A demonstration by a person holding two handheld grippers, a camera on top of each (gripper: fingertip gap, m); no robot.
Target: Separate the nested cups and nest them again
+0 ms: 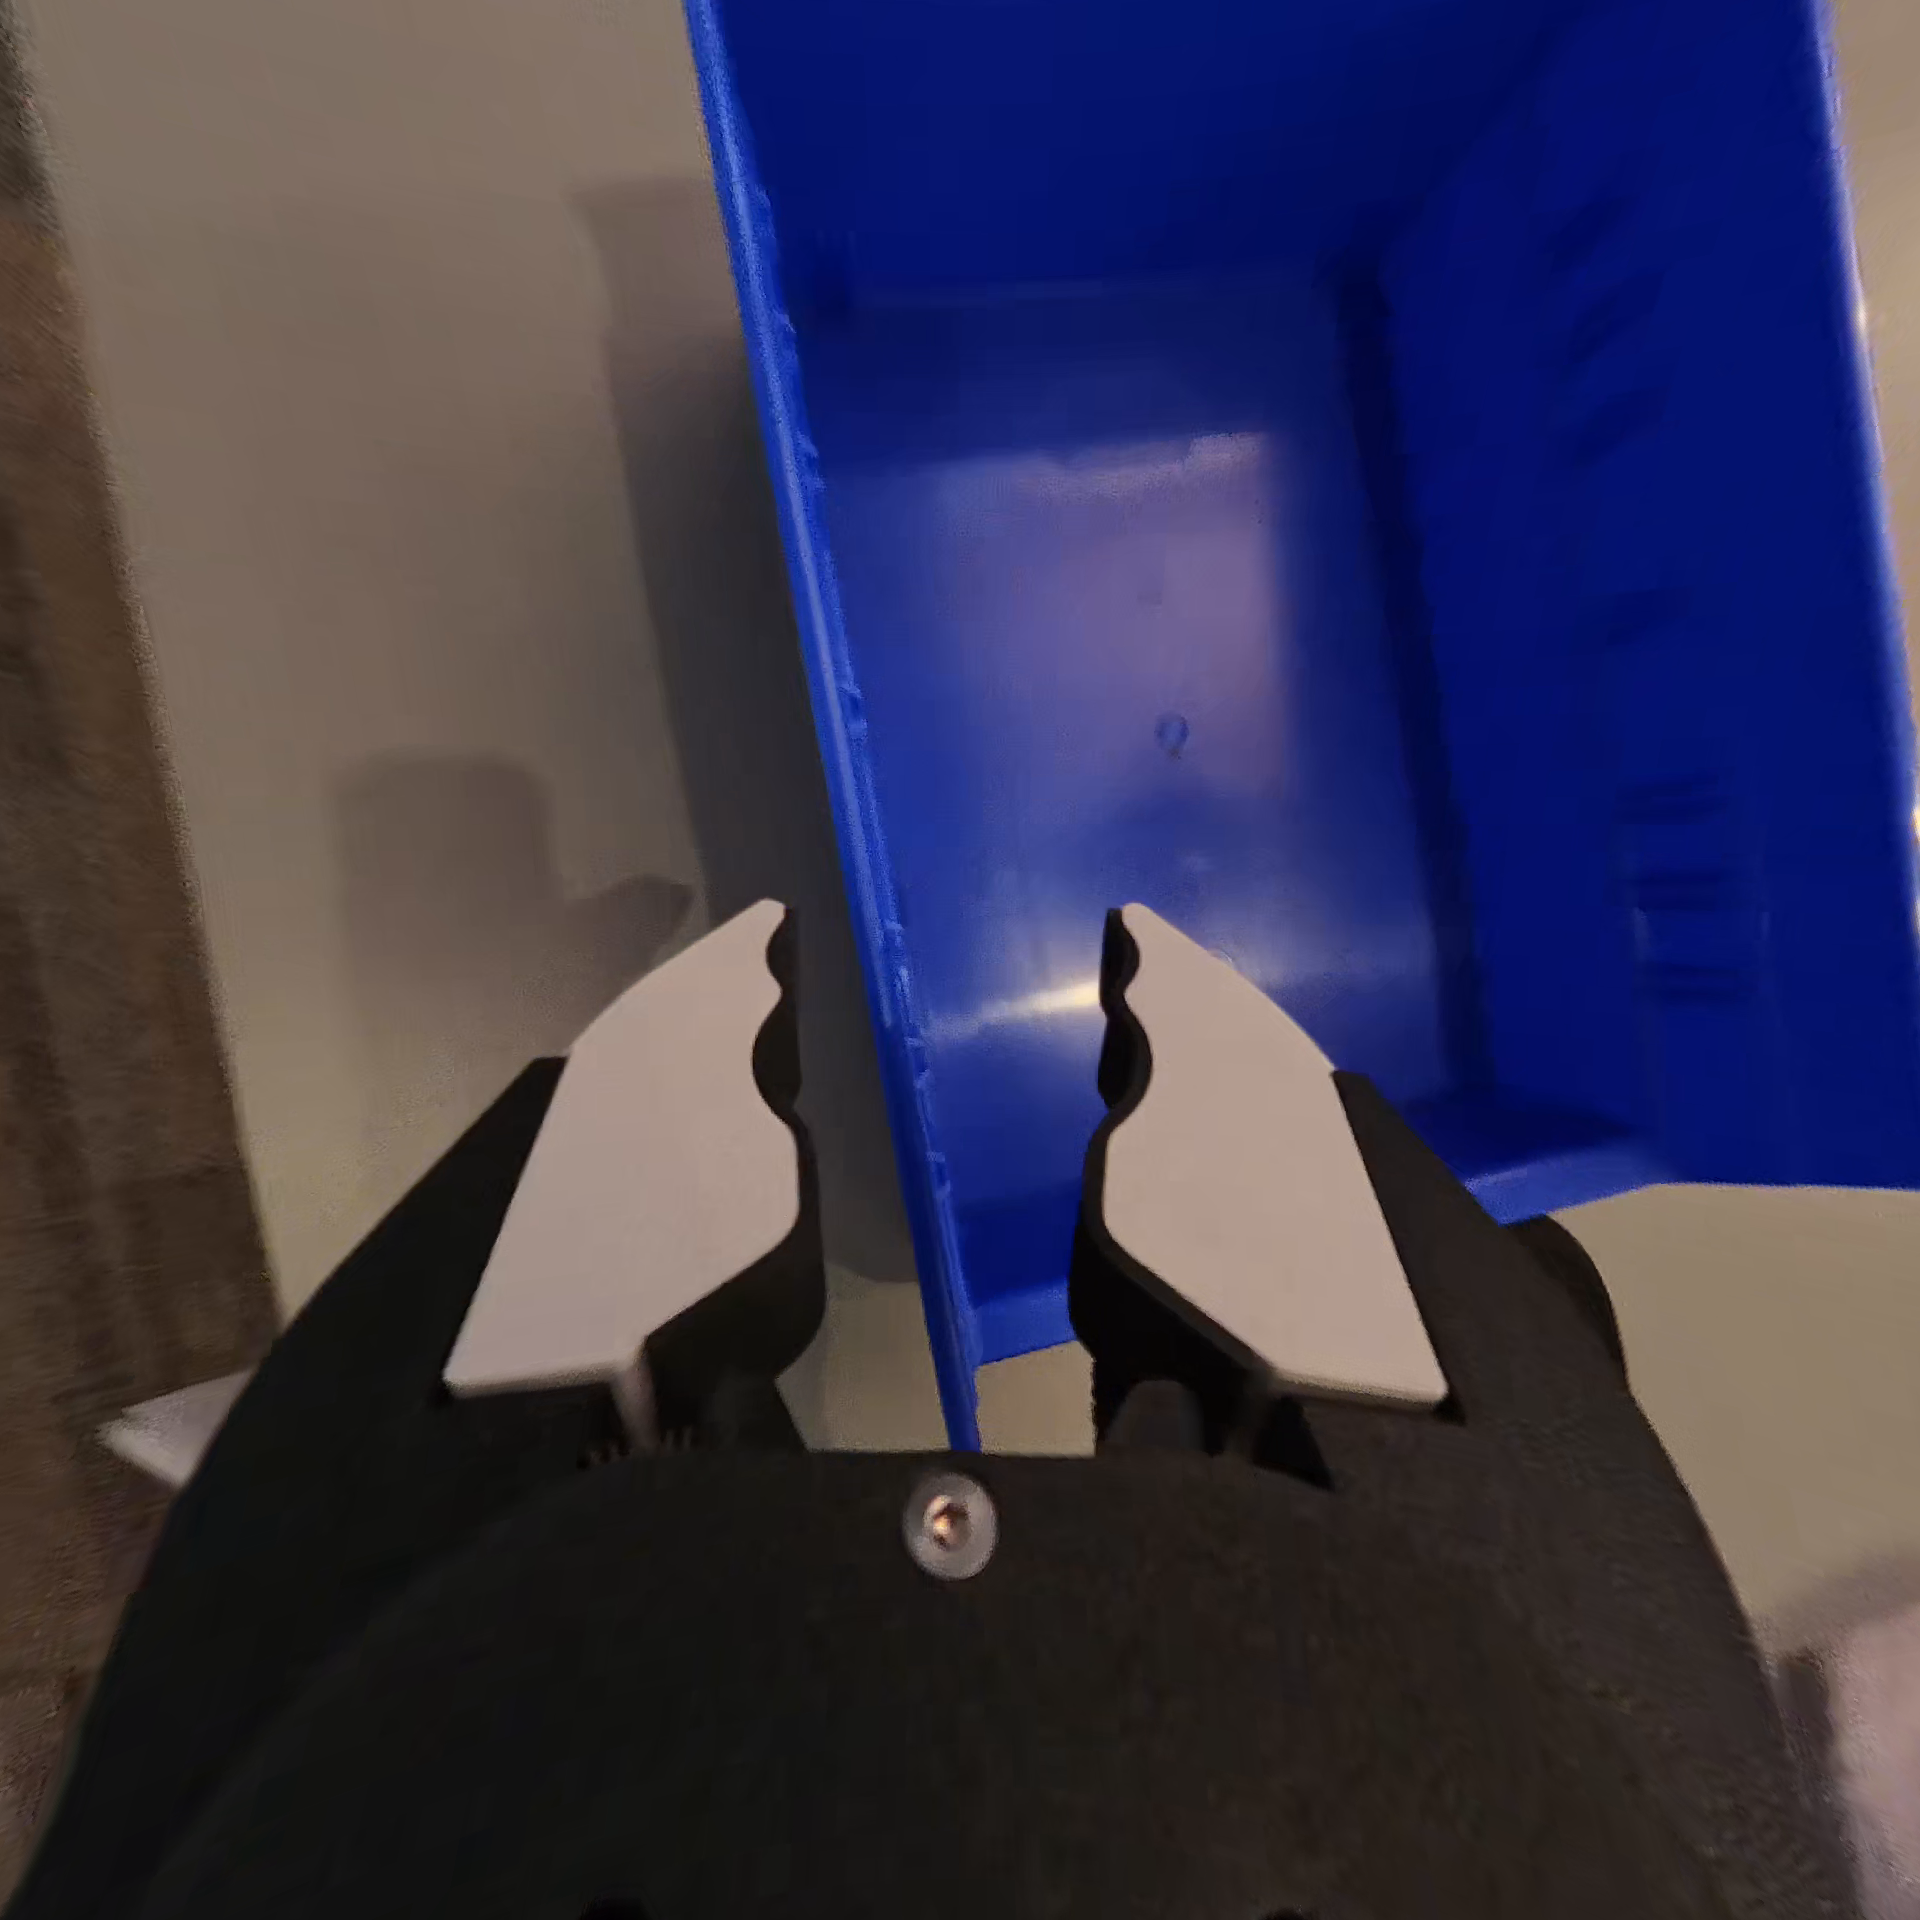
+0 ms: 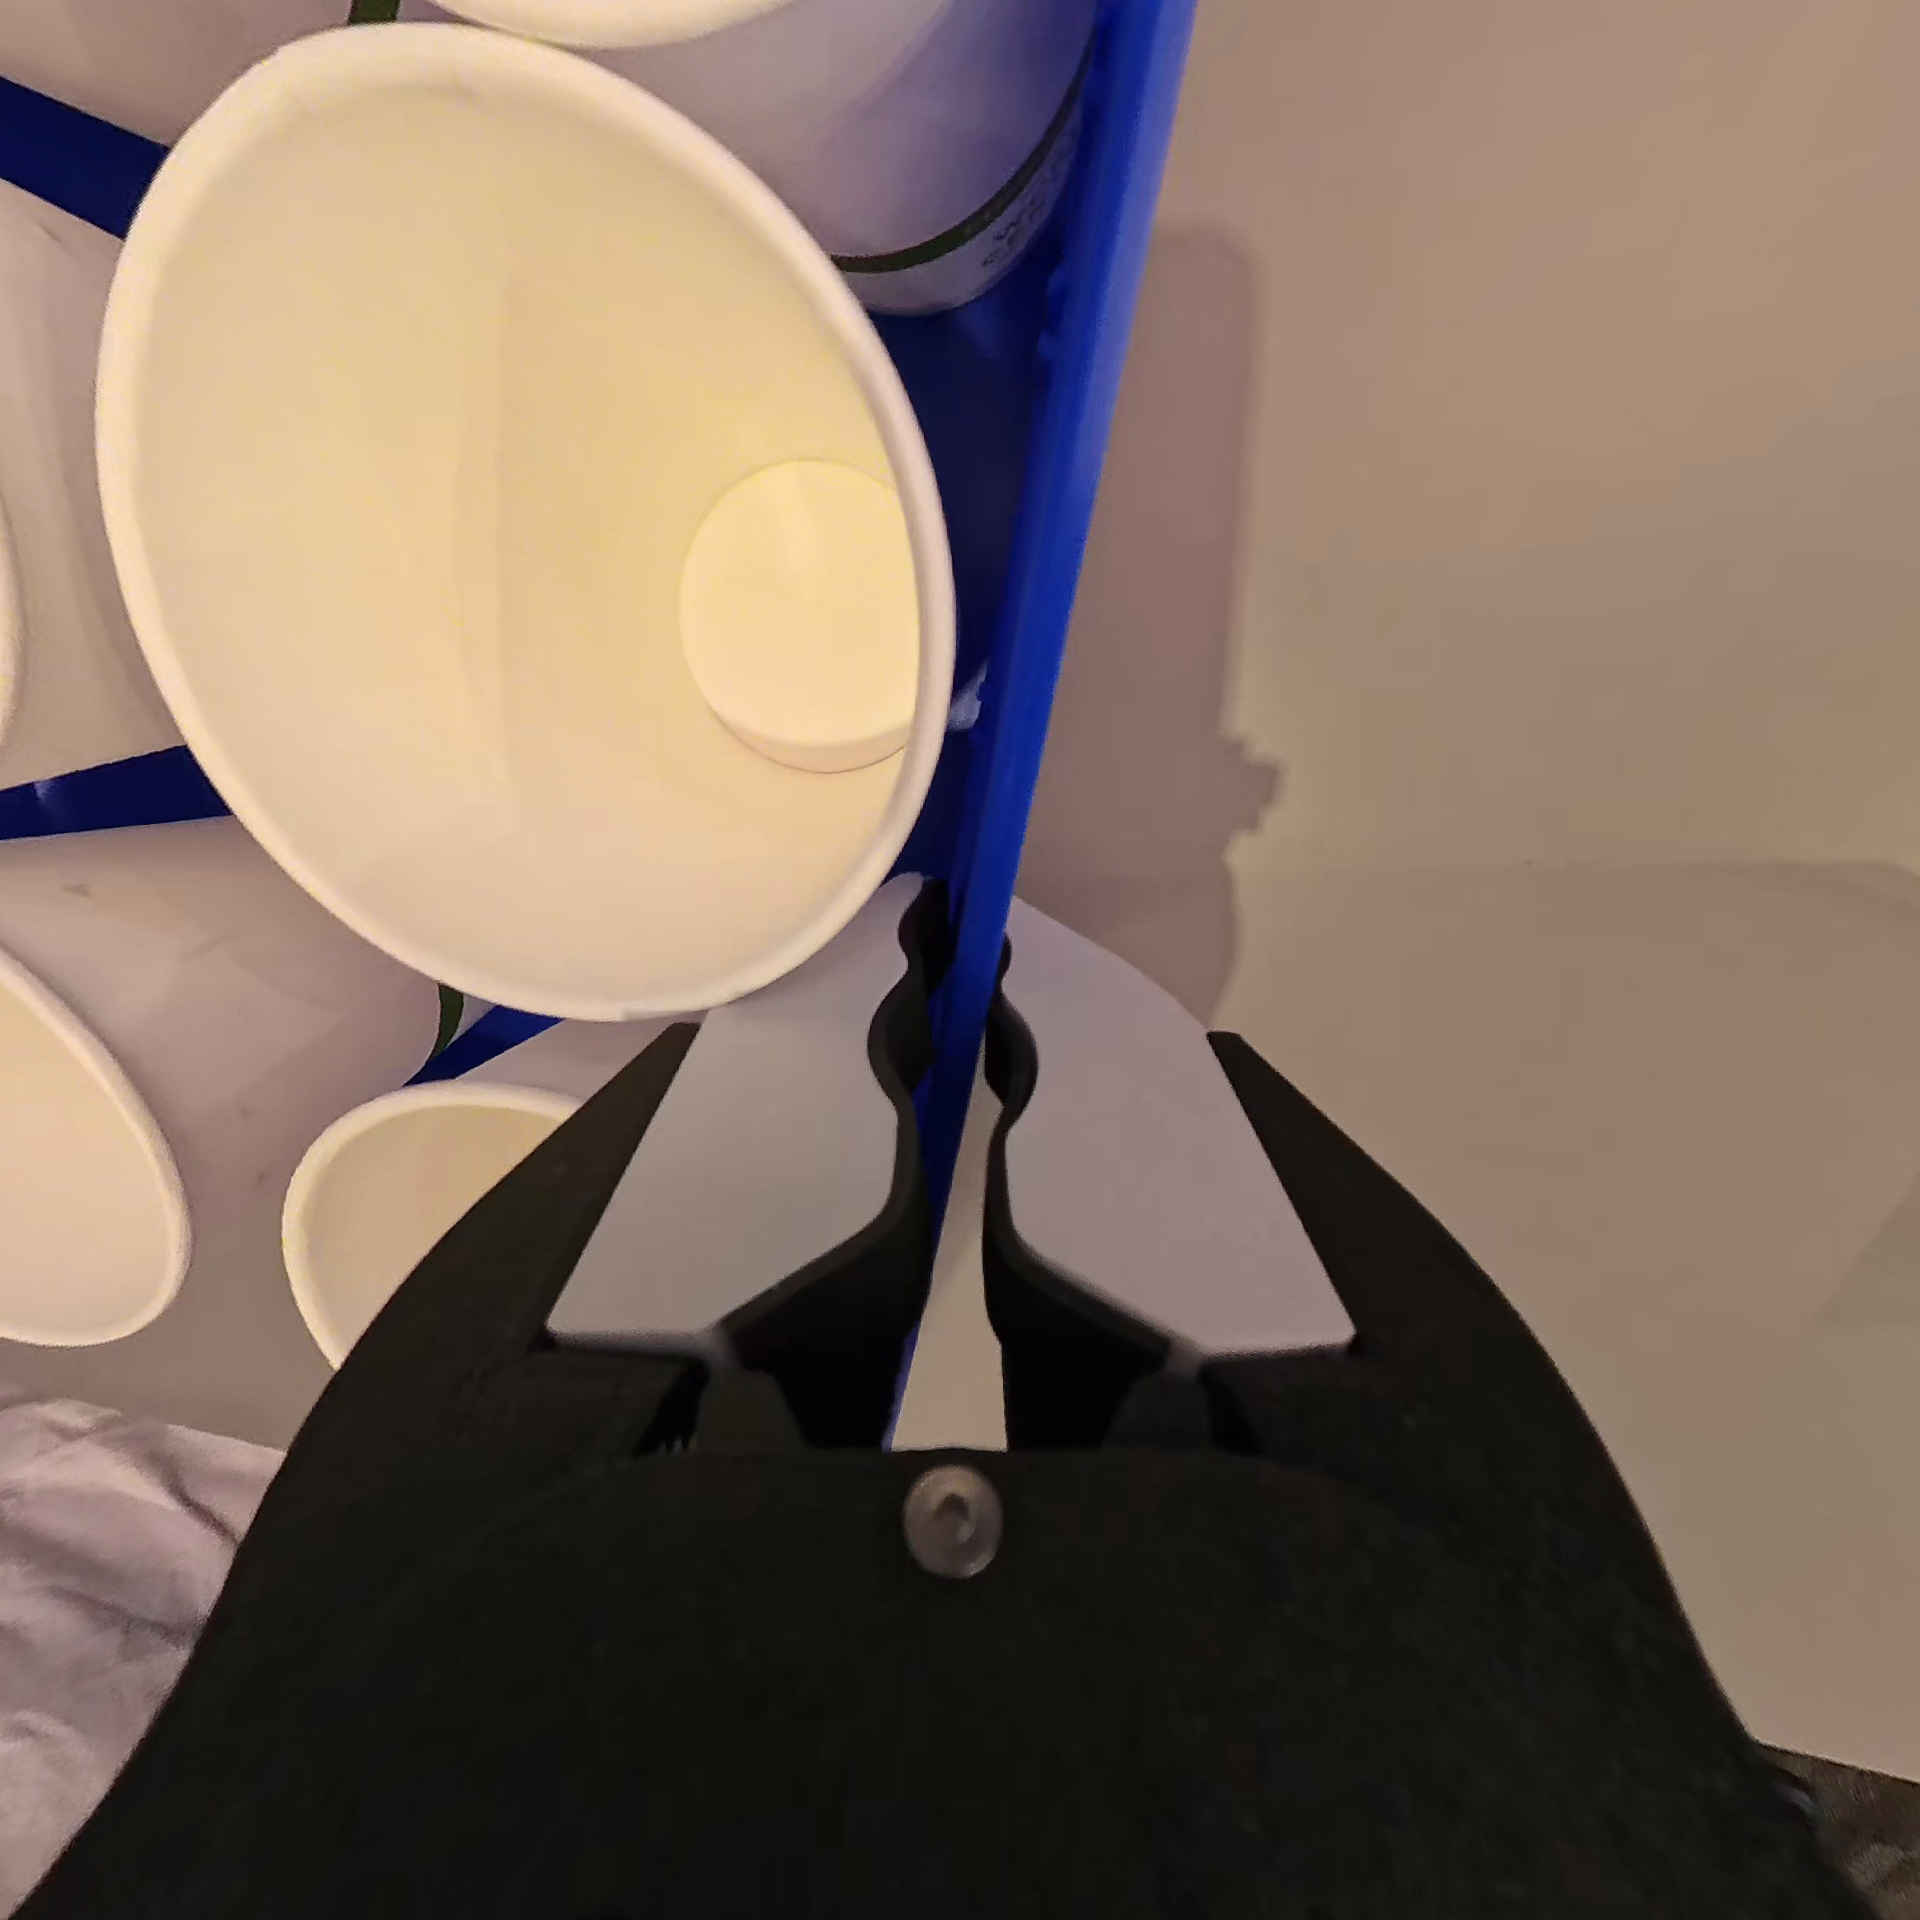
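In the left wrist view, an empty blue plastic bin (image 1: 1143, 312) fills the upper right. My left gripper (image 1: 948, 920) is open and straddles the bin's left wall (image 1: 831, 623), one finger outside and one inside. In the right wrist view, my right gripper (image 2: 961, 920) is shut on the thin wall of a blue bin (image 2: 1081, 416). Several white paper cups lie on their sides in that bin. The largest open cup (image 2: 468, 468) faces me just left of the fingers. Another cup (image 2: 416, 1195) lies below it, partly hidden by the gripper. I cannot tell which cups are nested.
Both bins are over a pale tabletop (image 2: 1558, 623), also seen in the left wrist view (image 1: 364, 520). A brownish blurred surface (image 1: 62, 831) runs down the left edge. White cloth (image 2: 94, 1558) lies at the lower left. The table edge and dark floor (image 2: 1849, 1829) show at the lower right.
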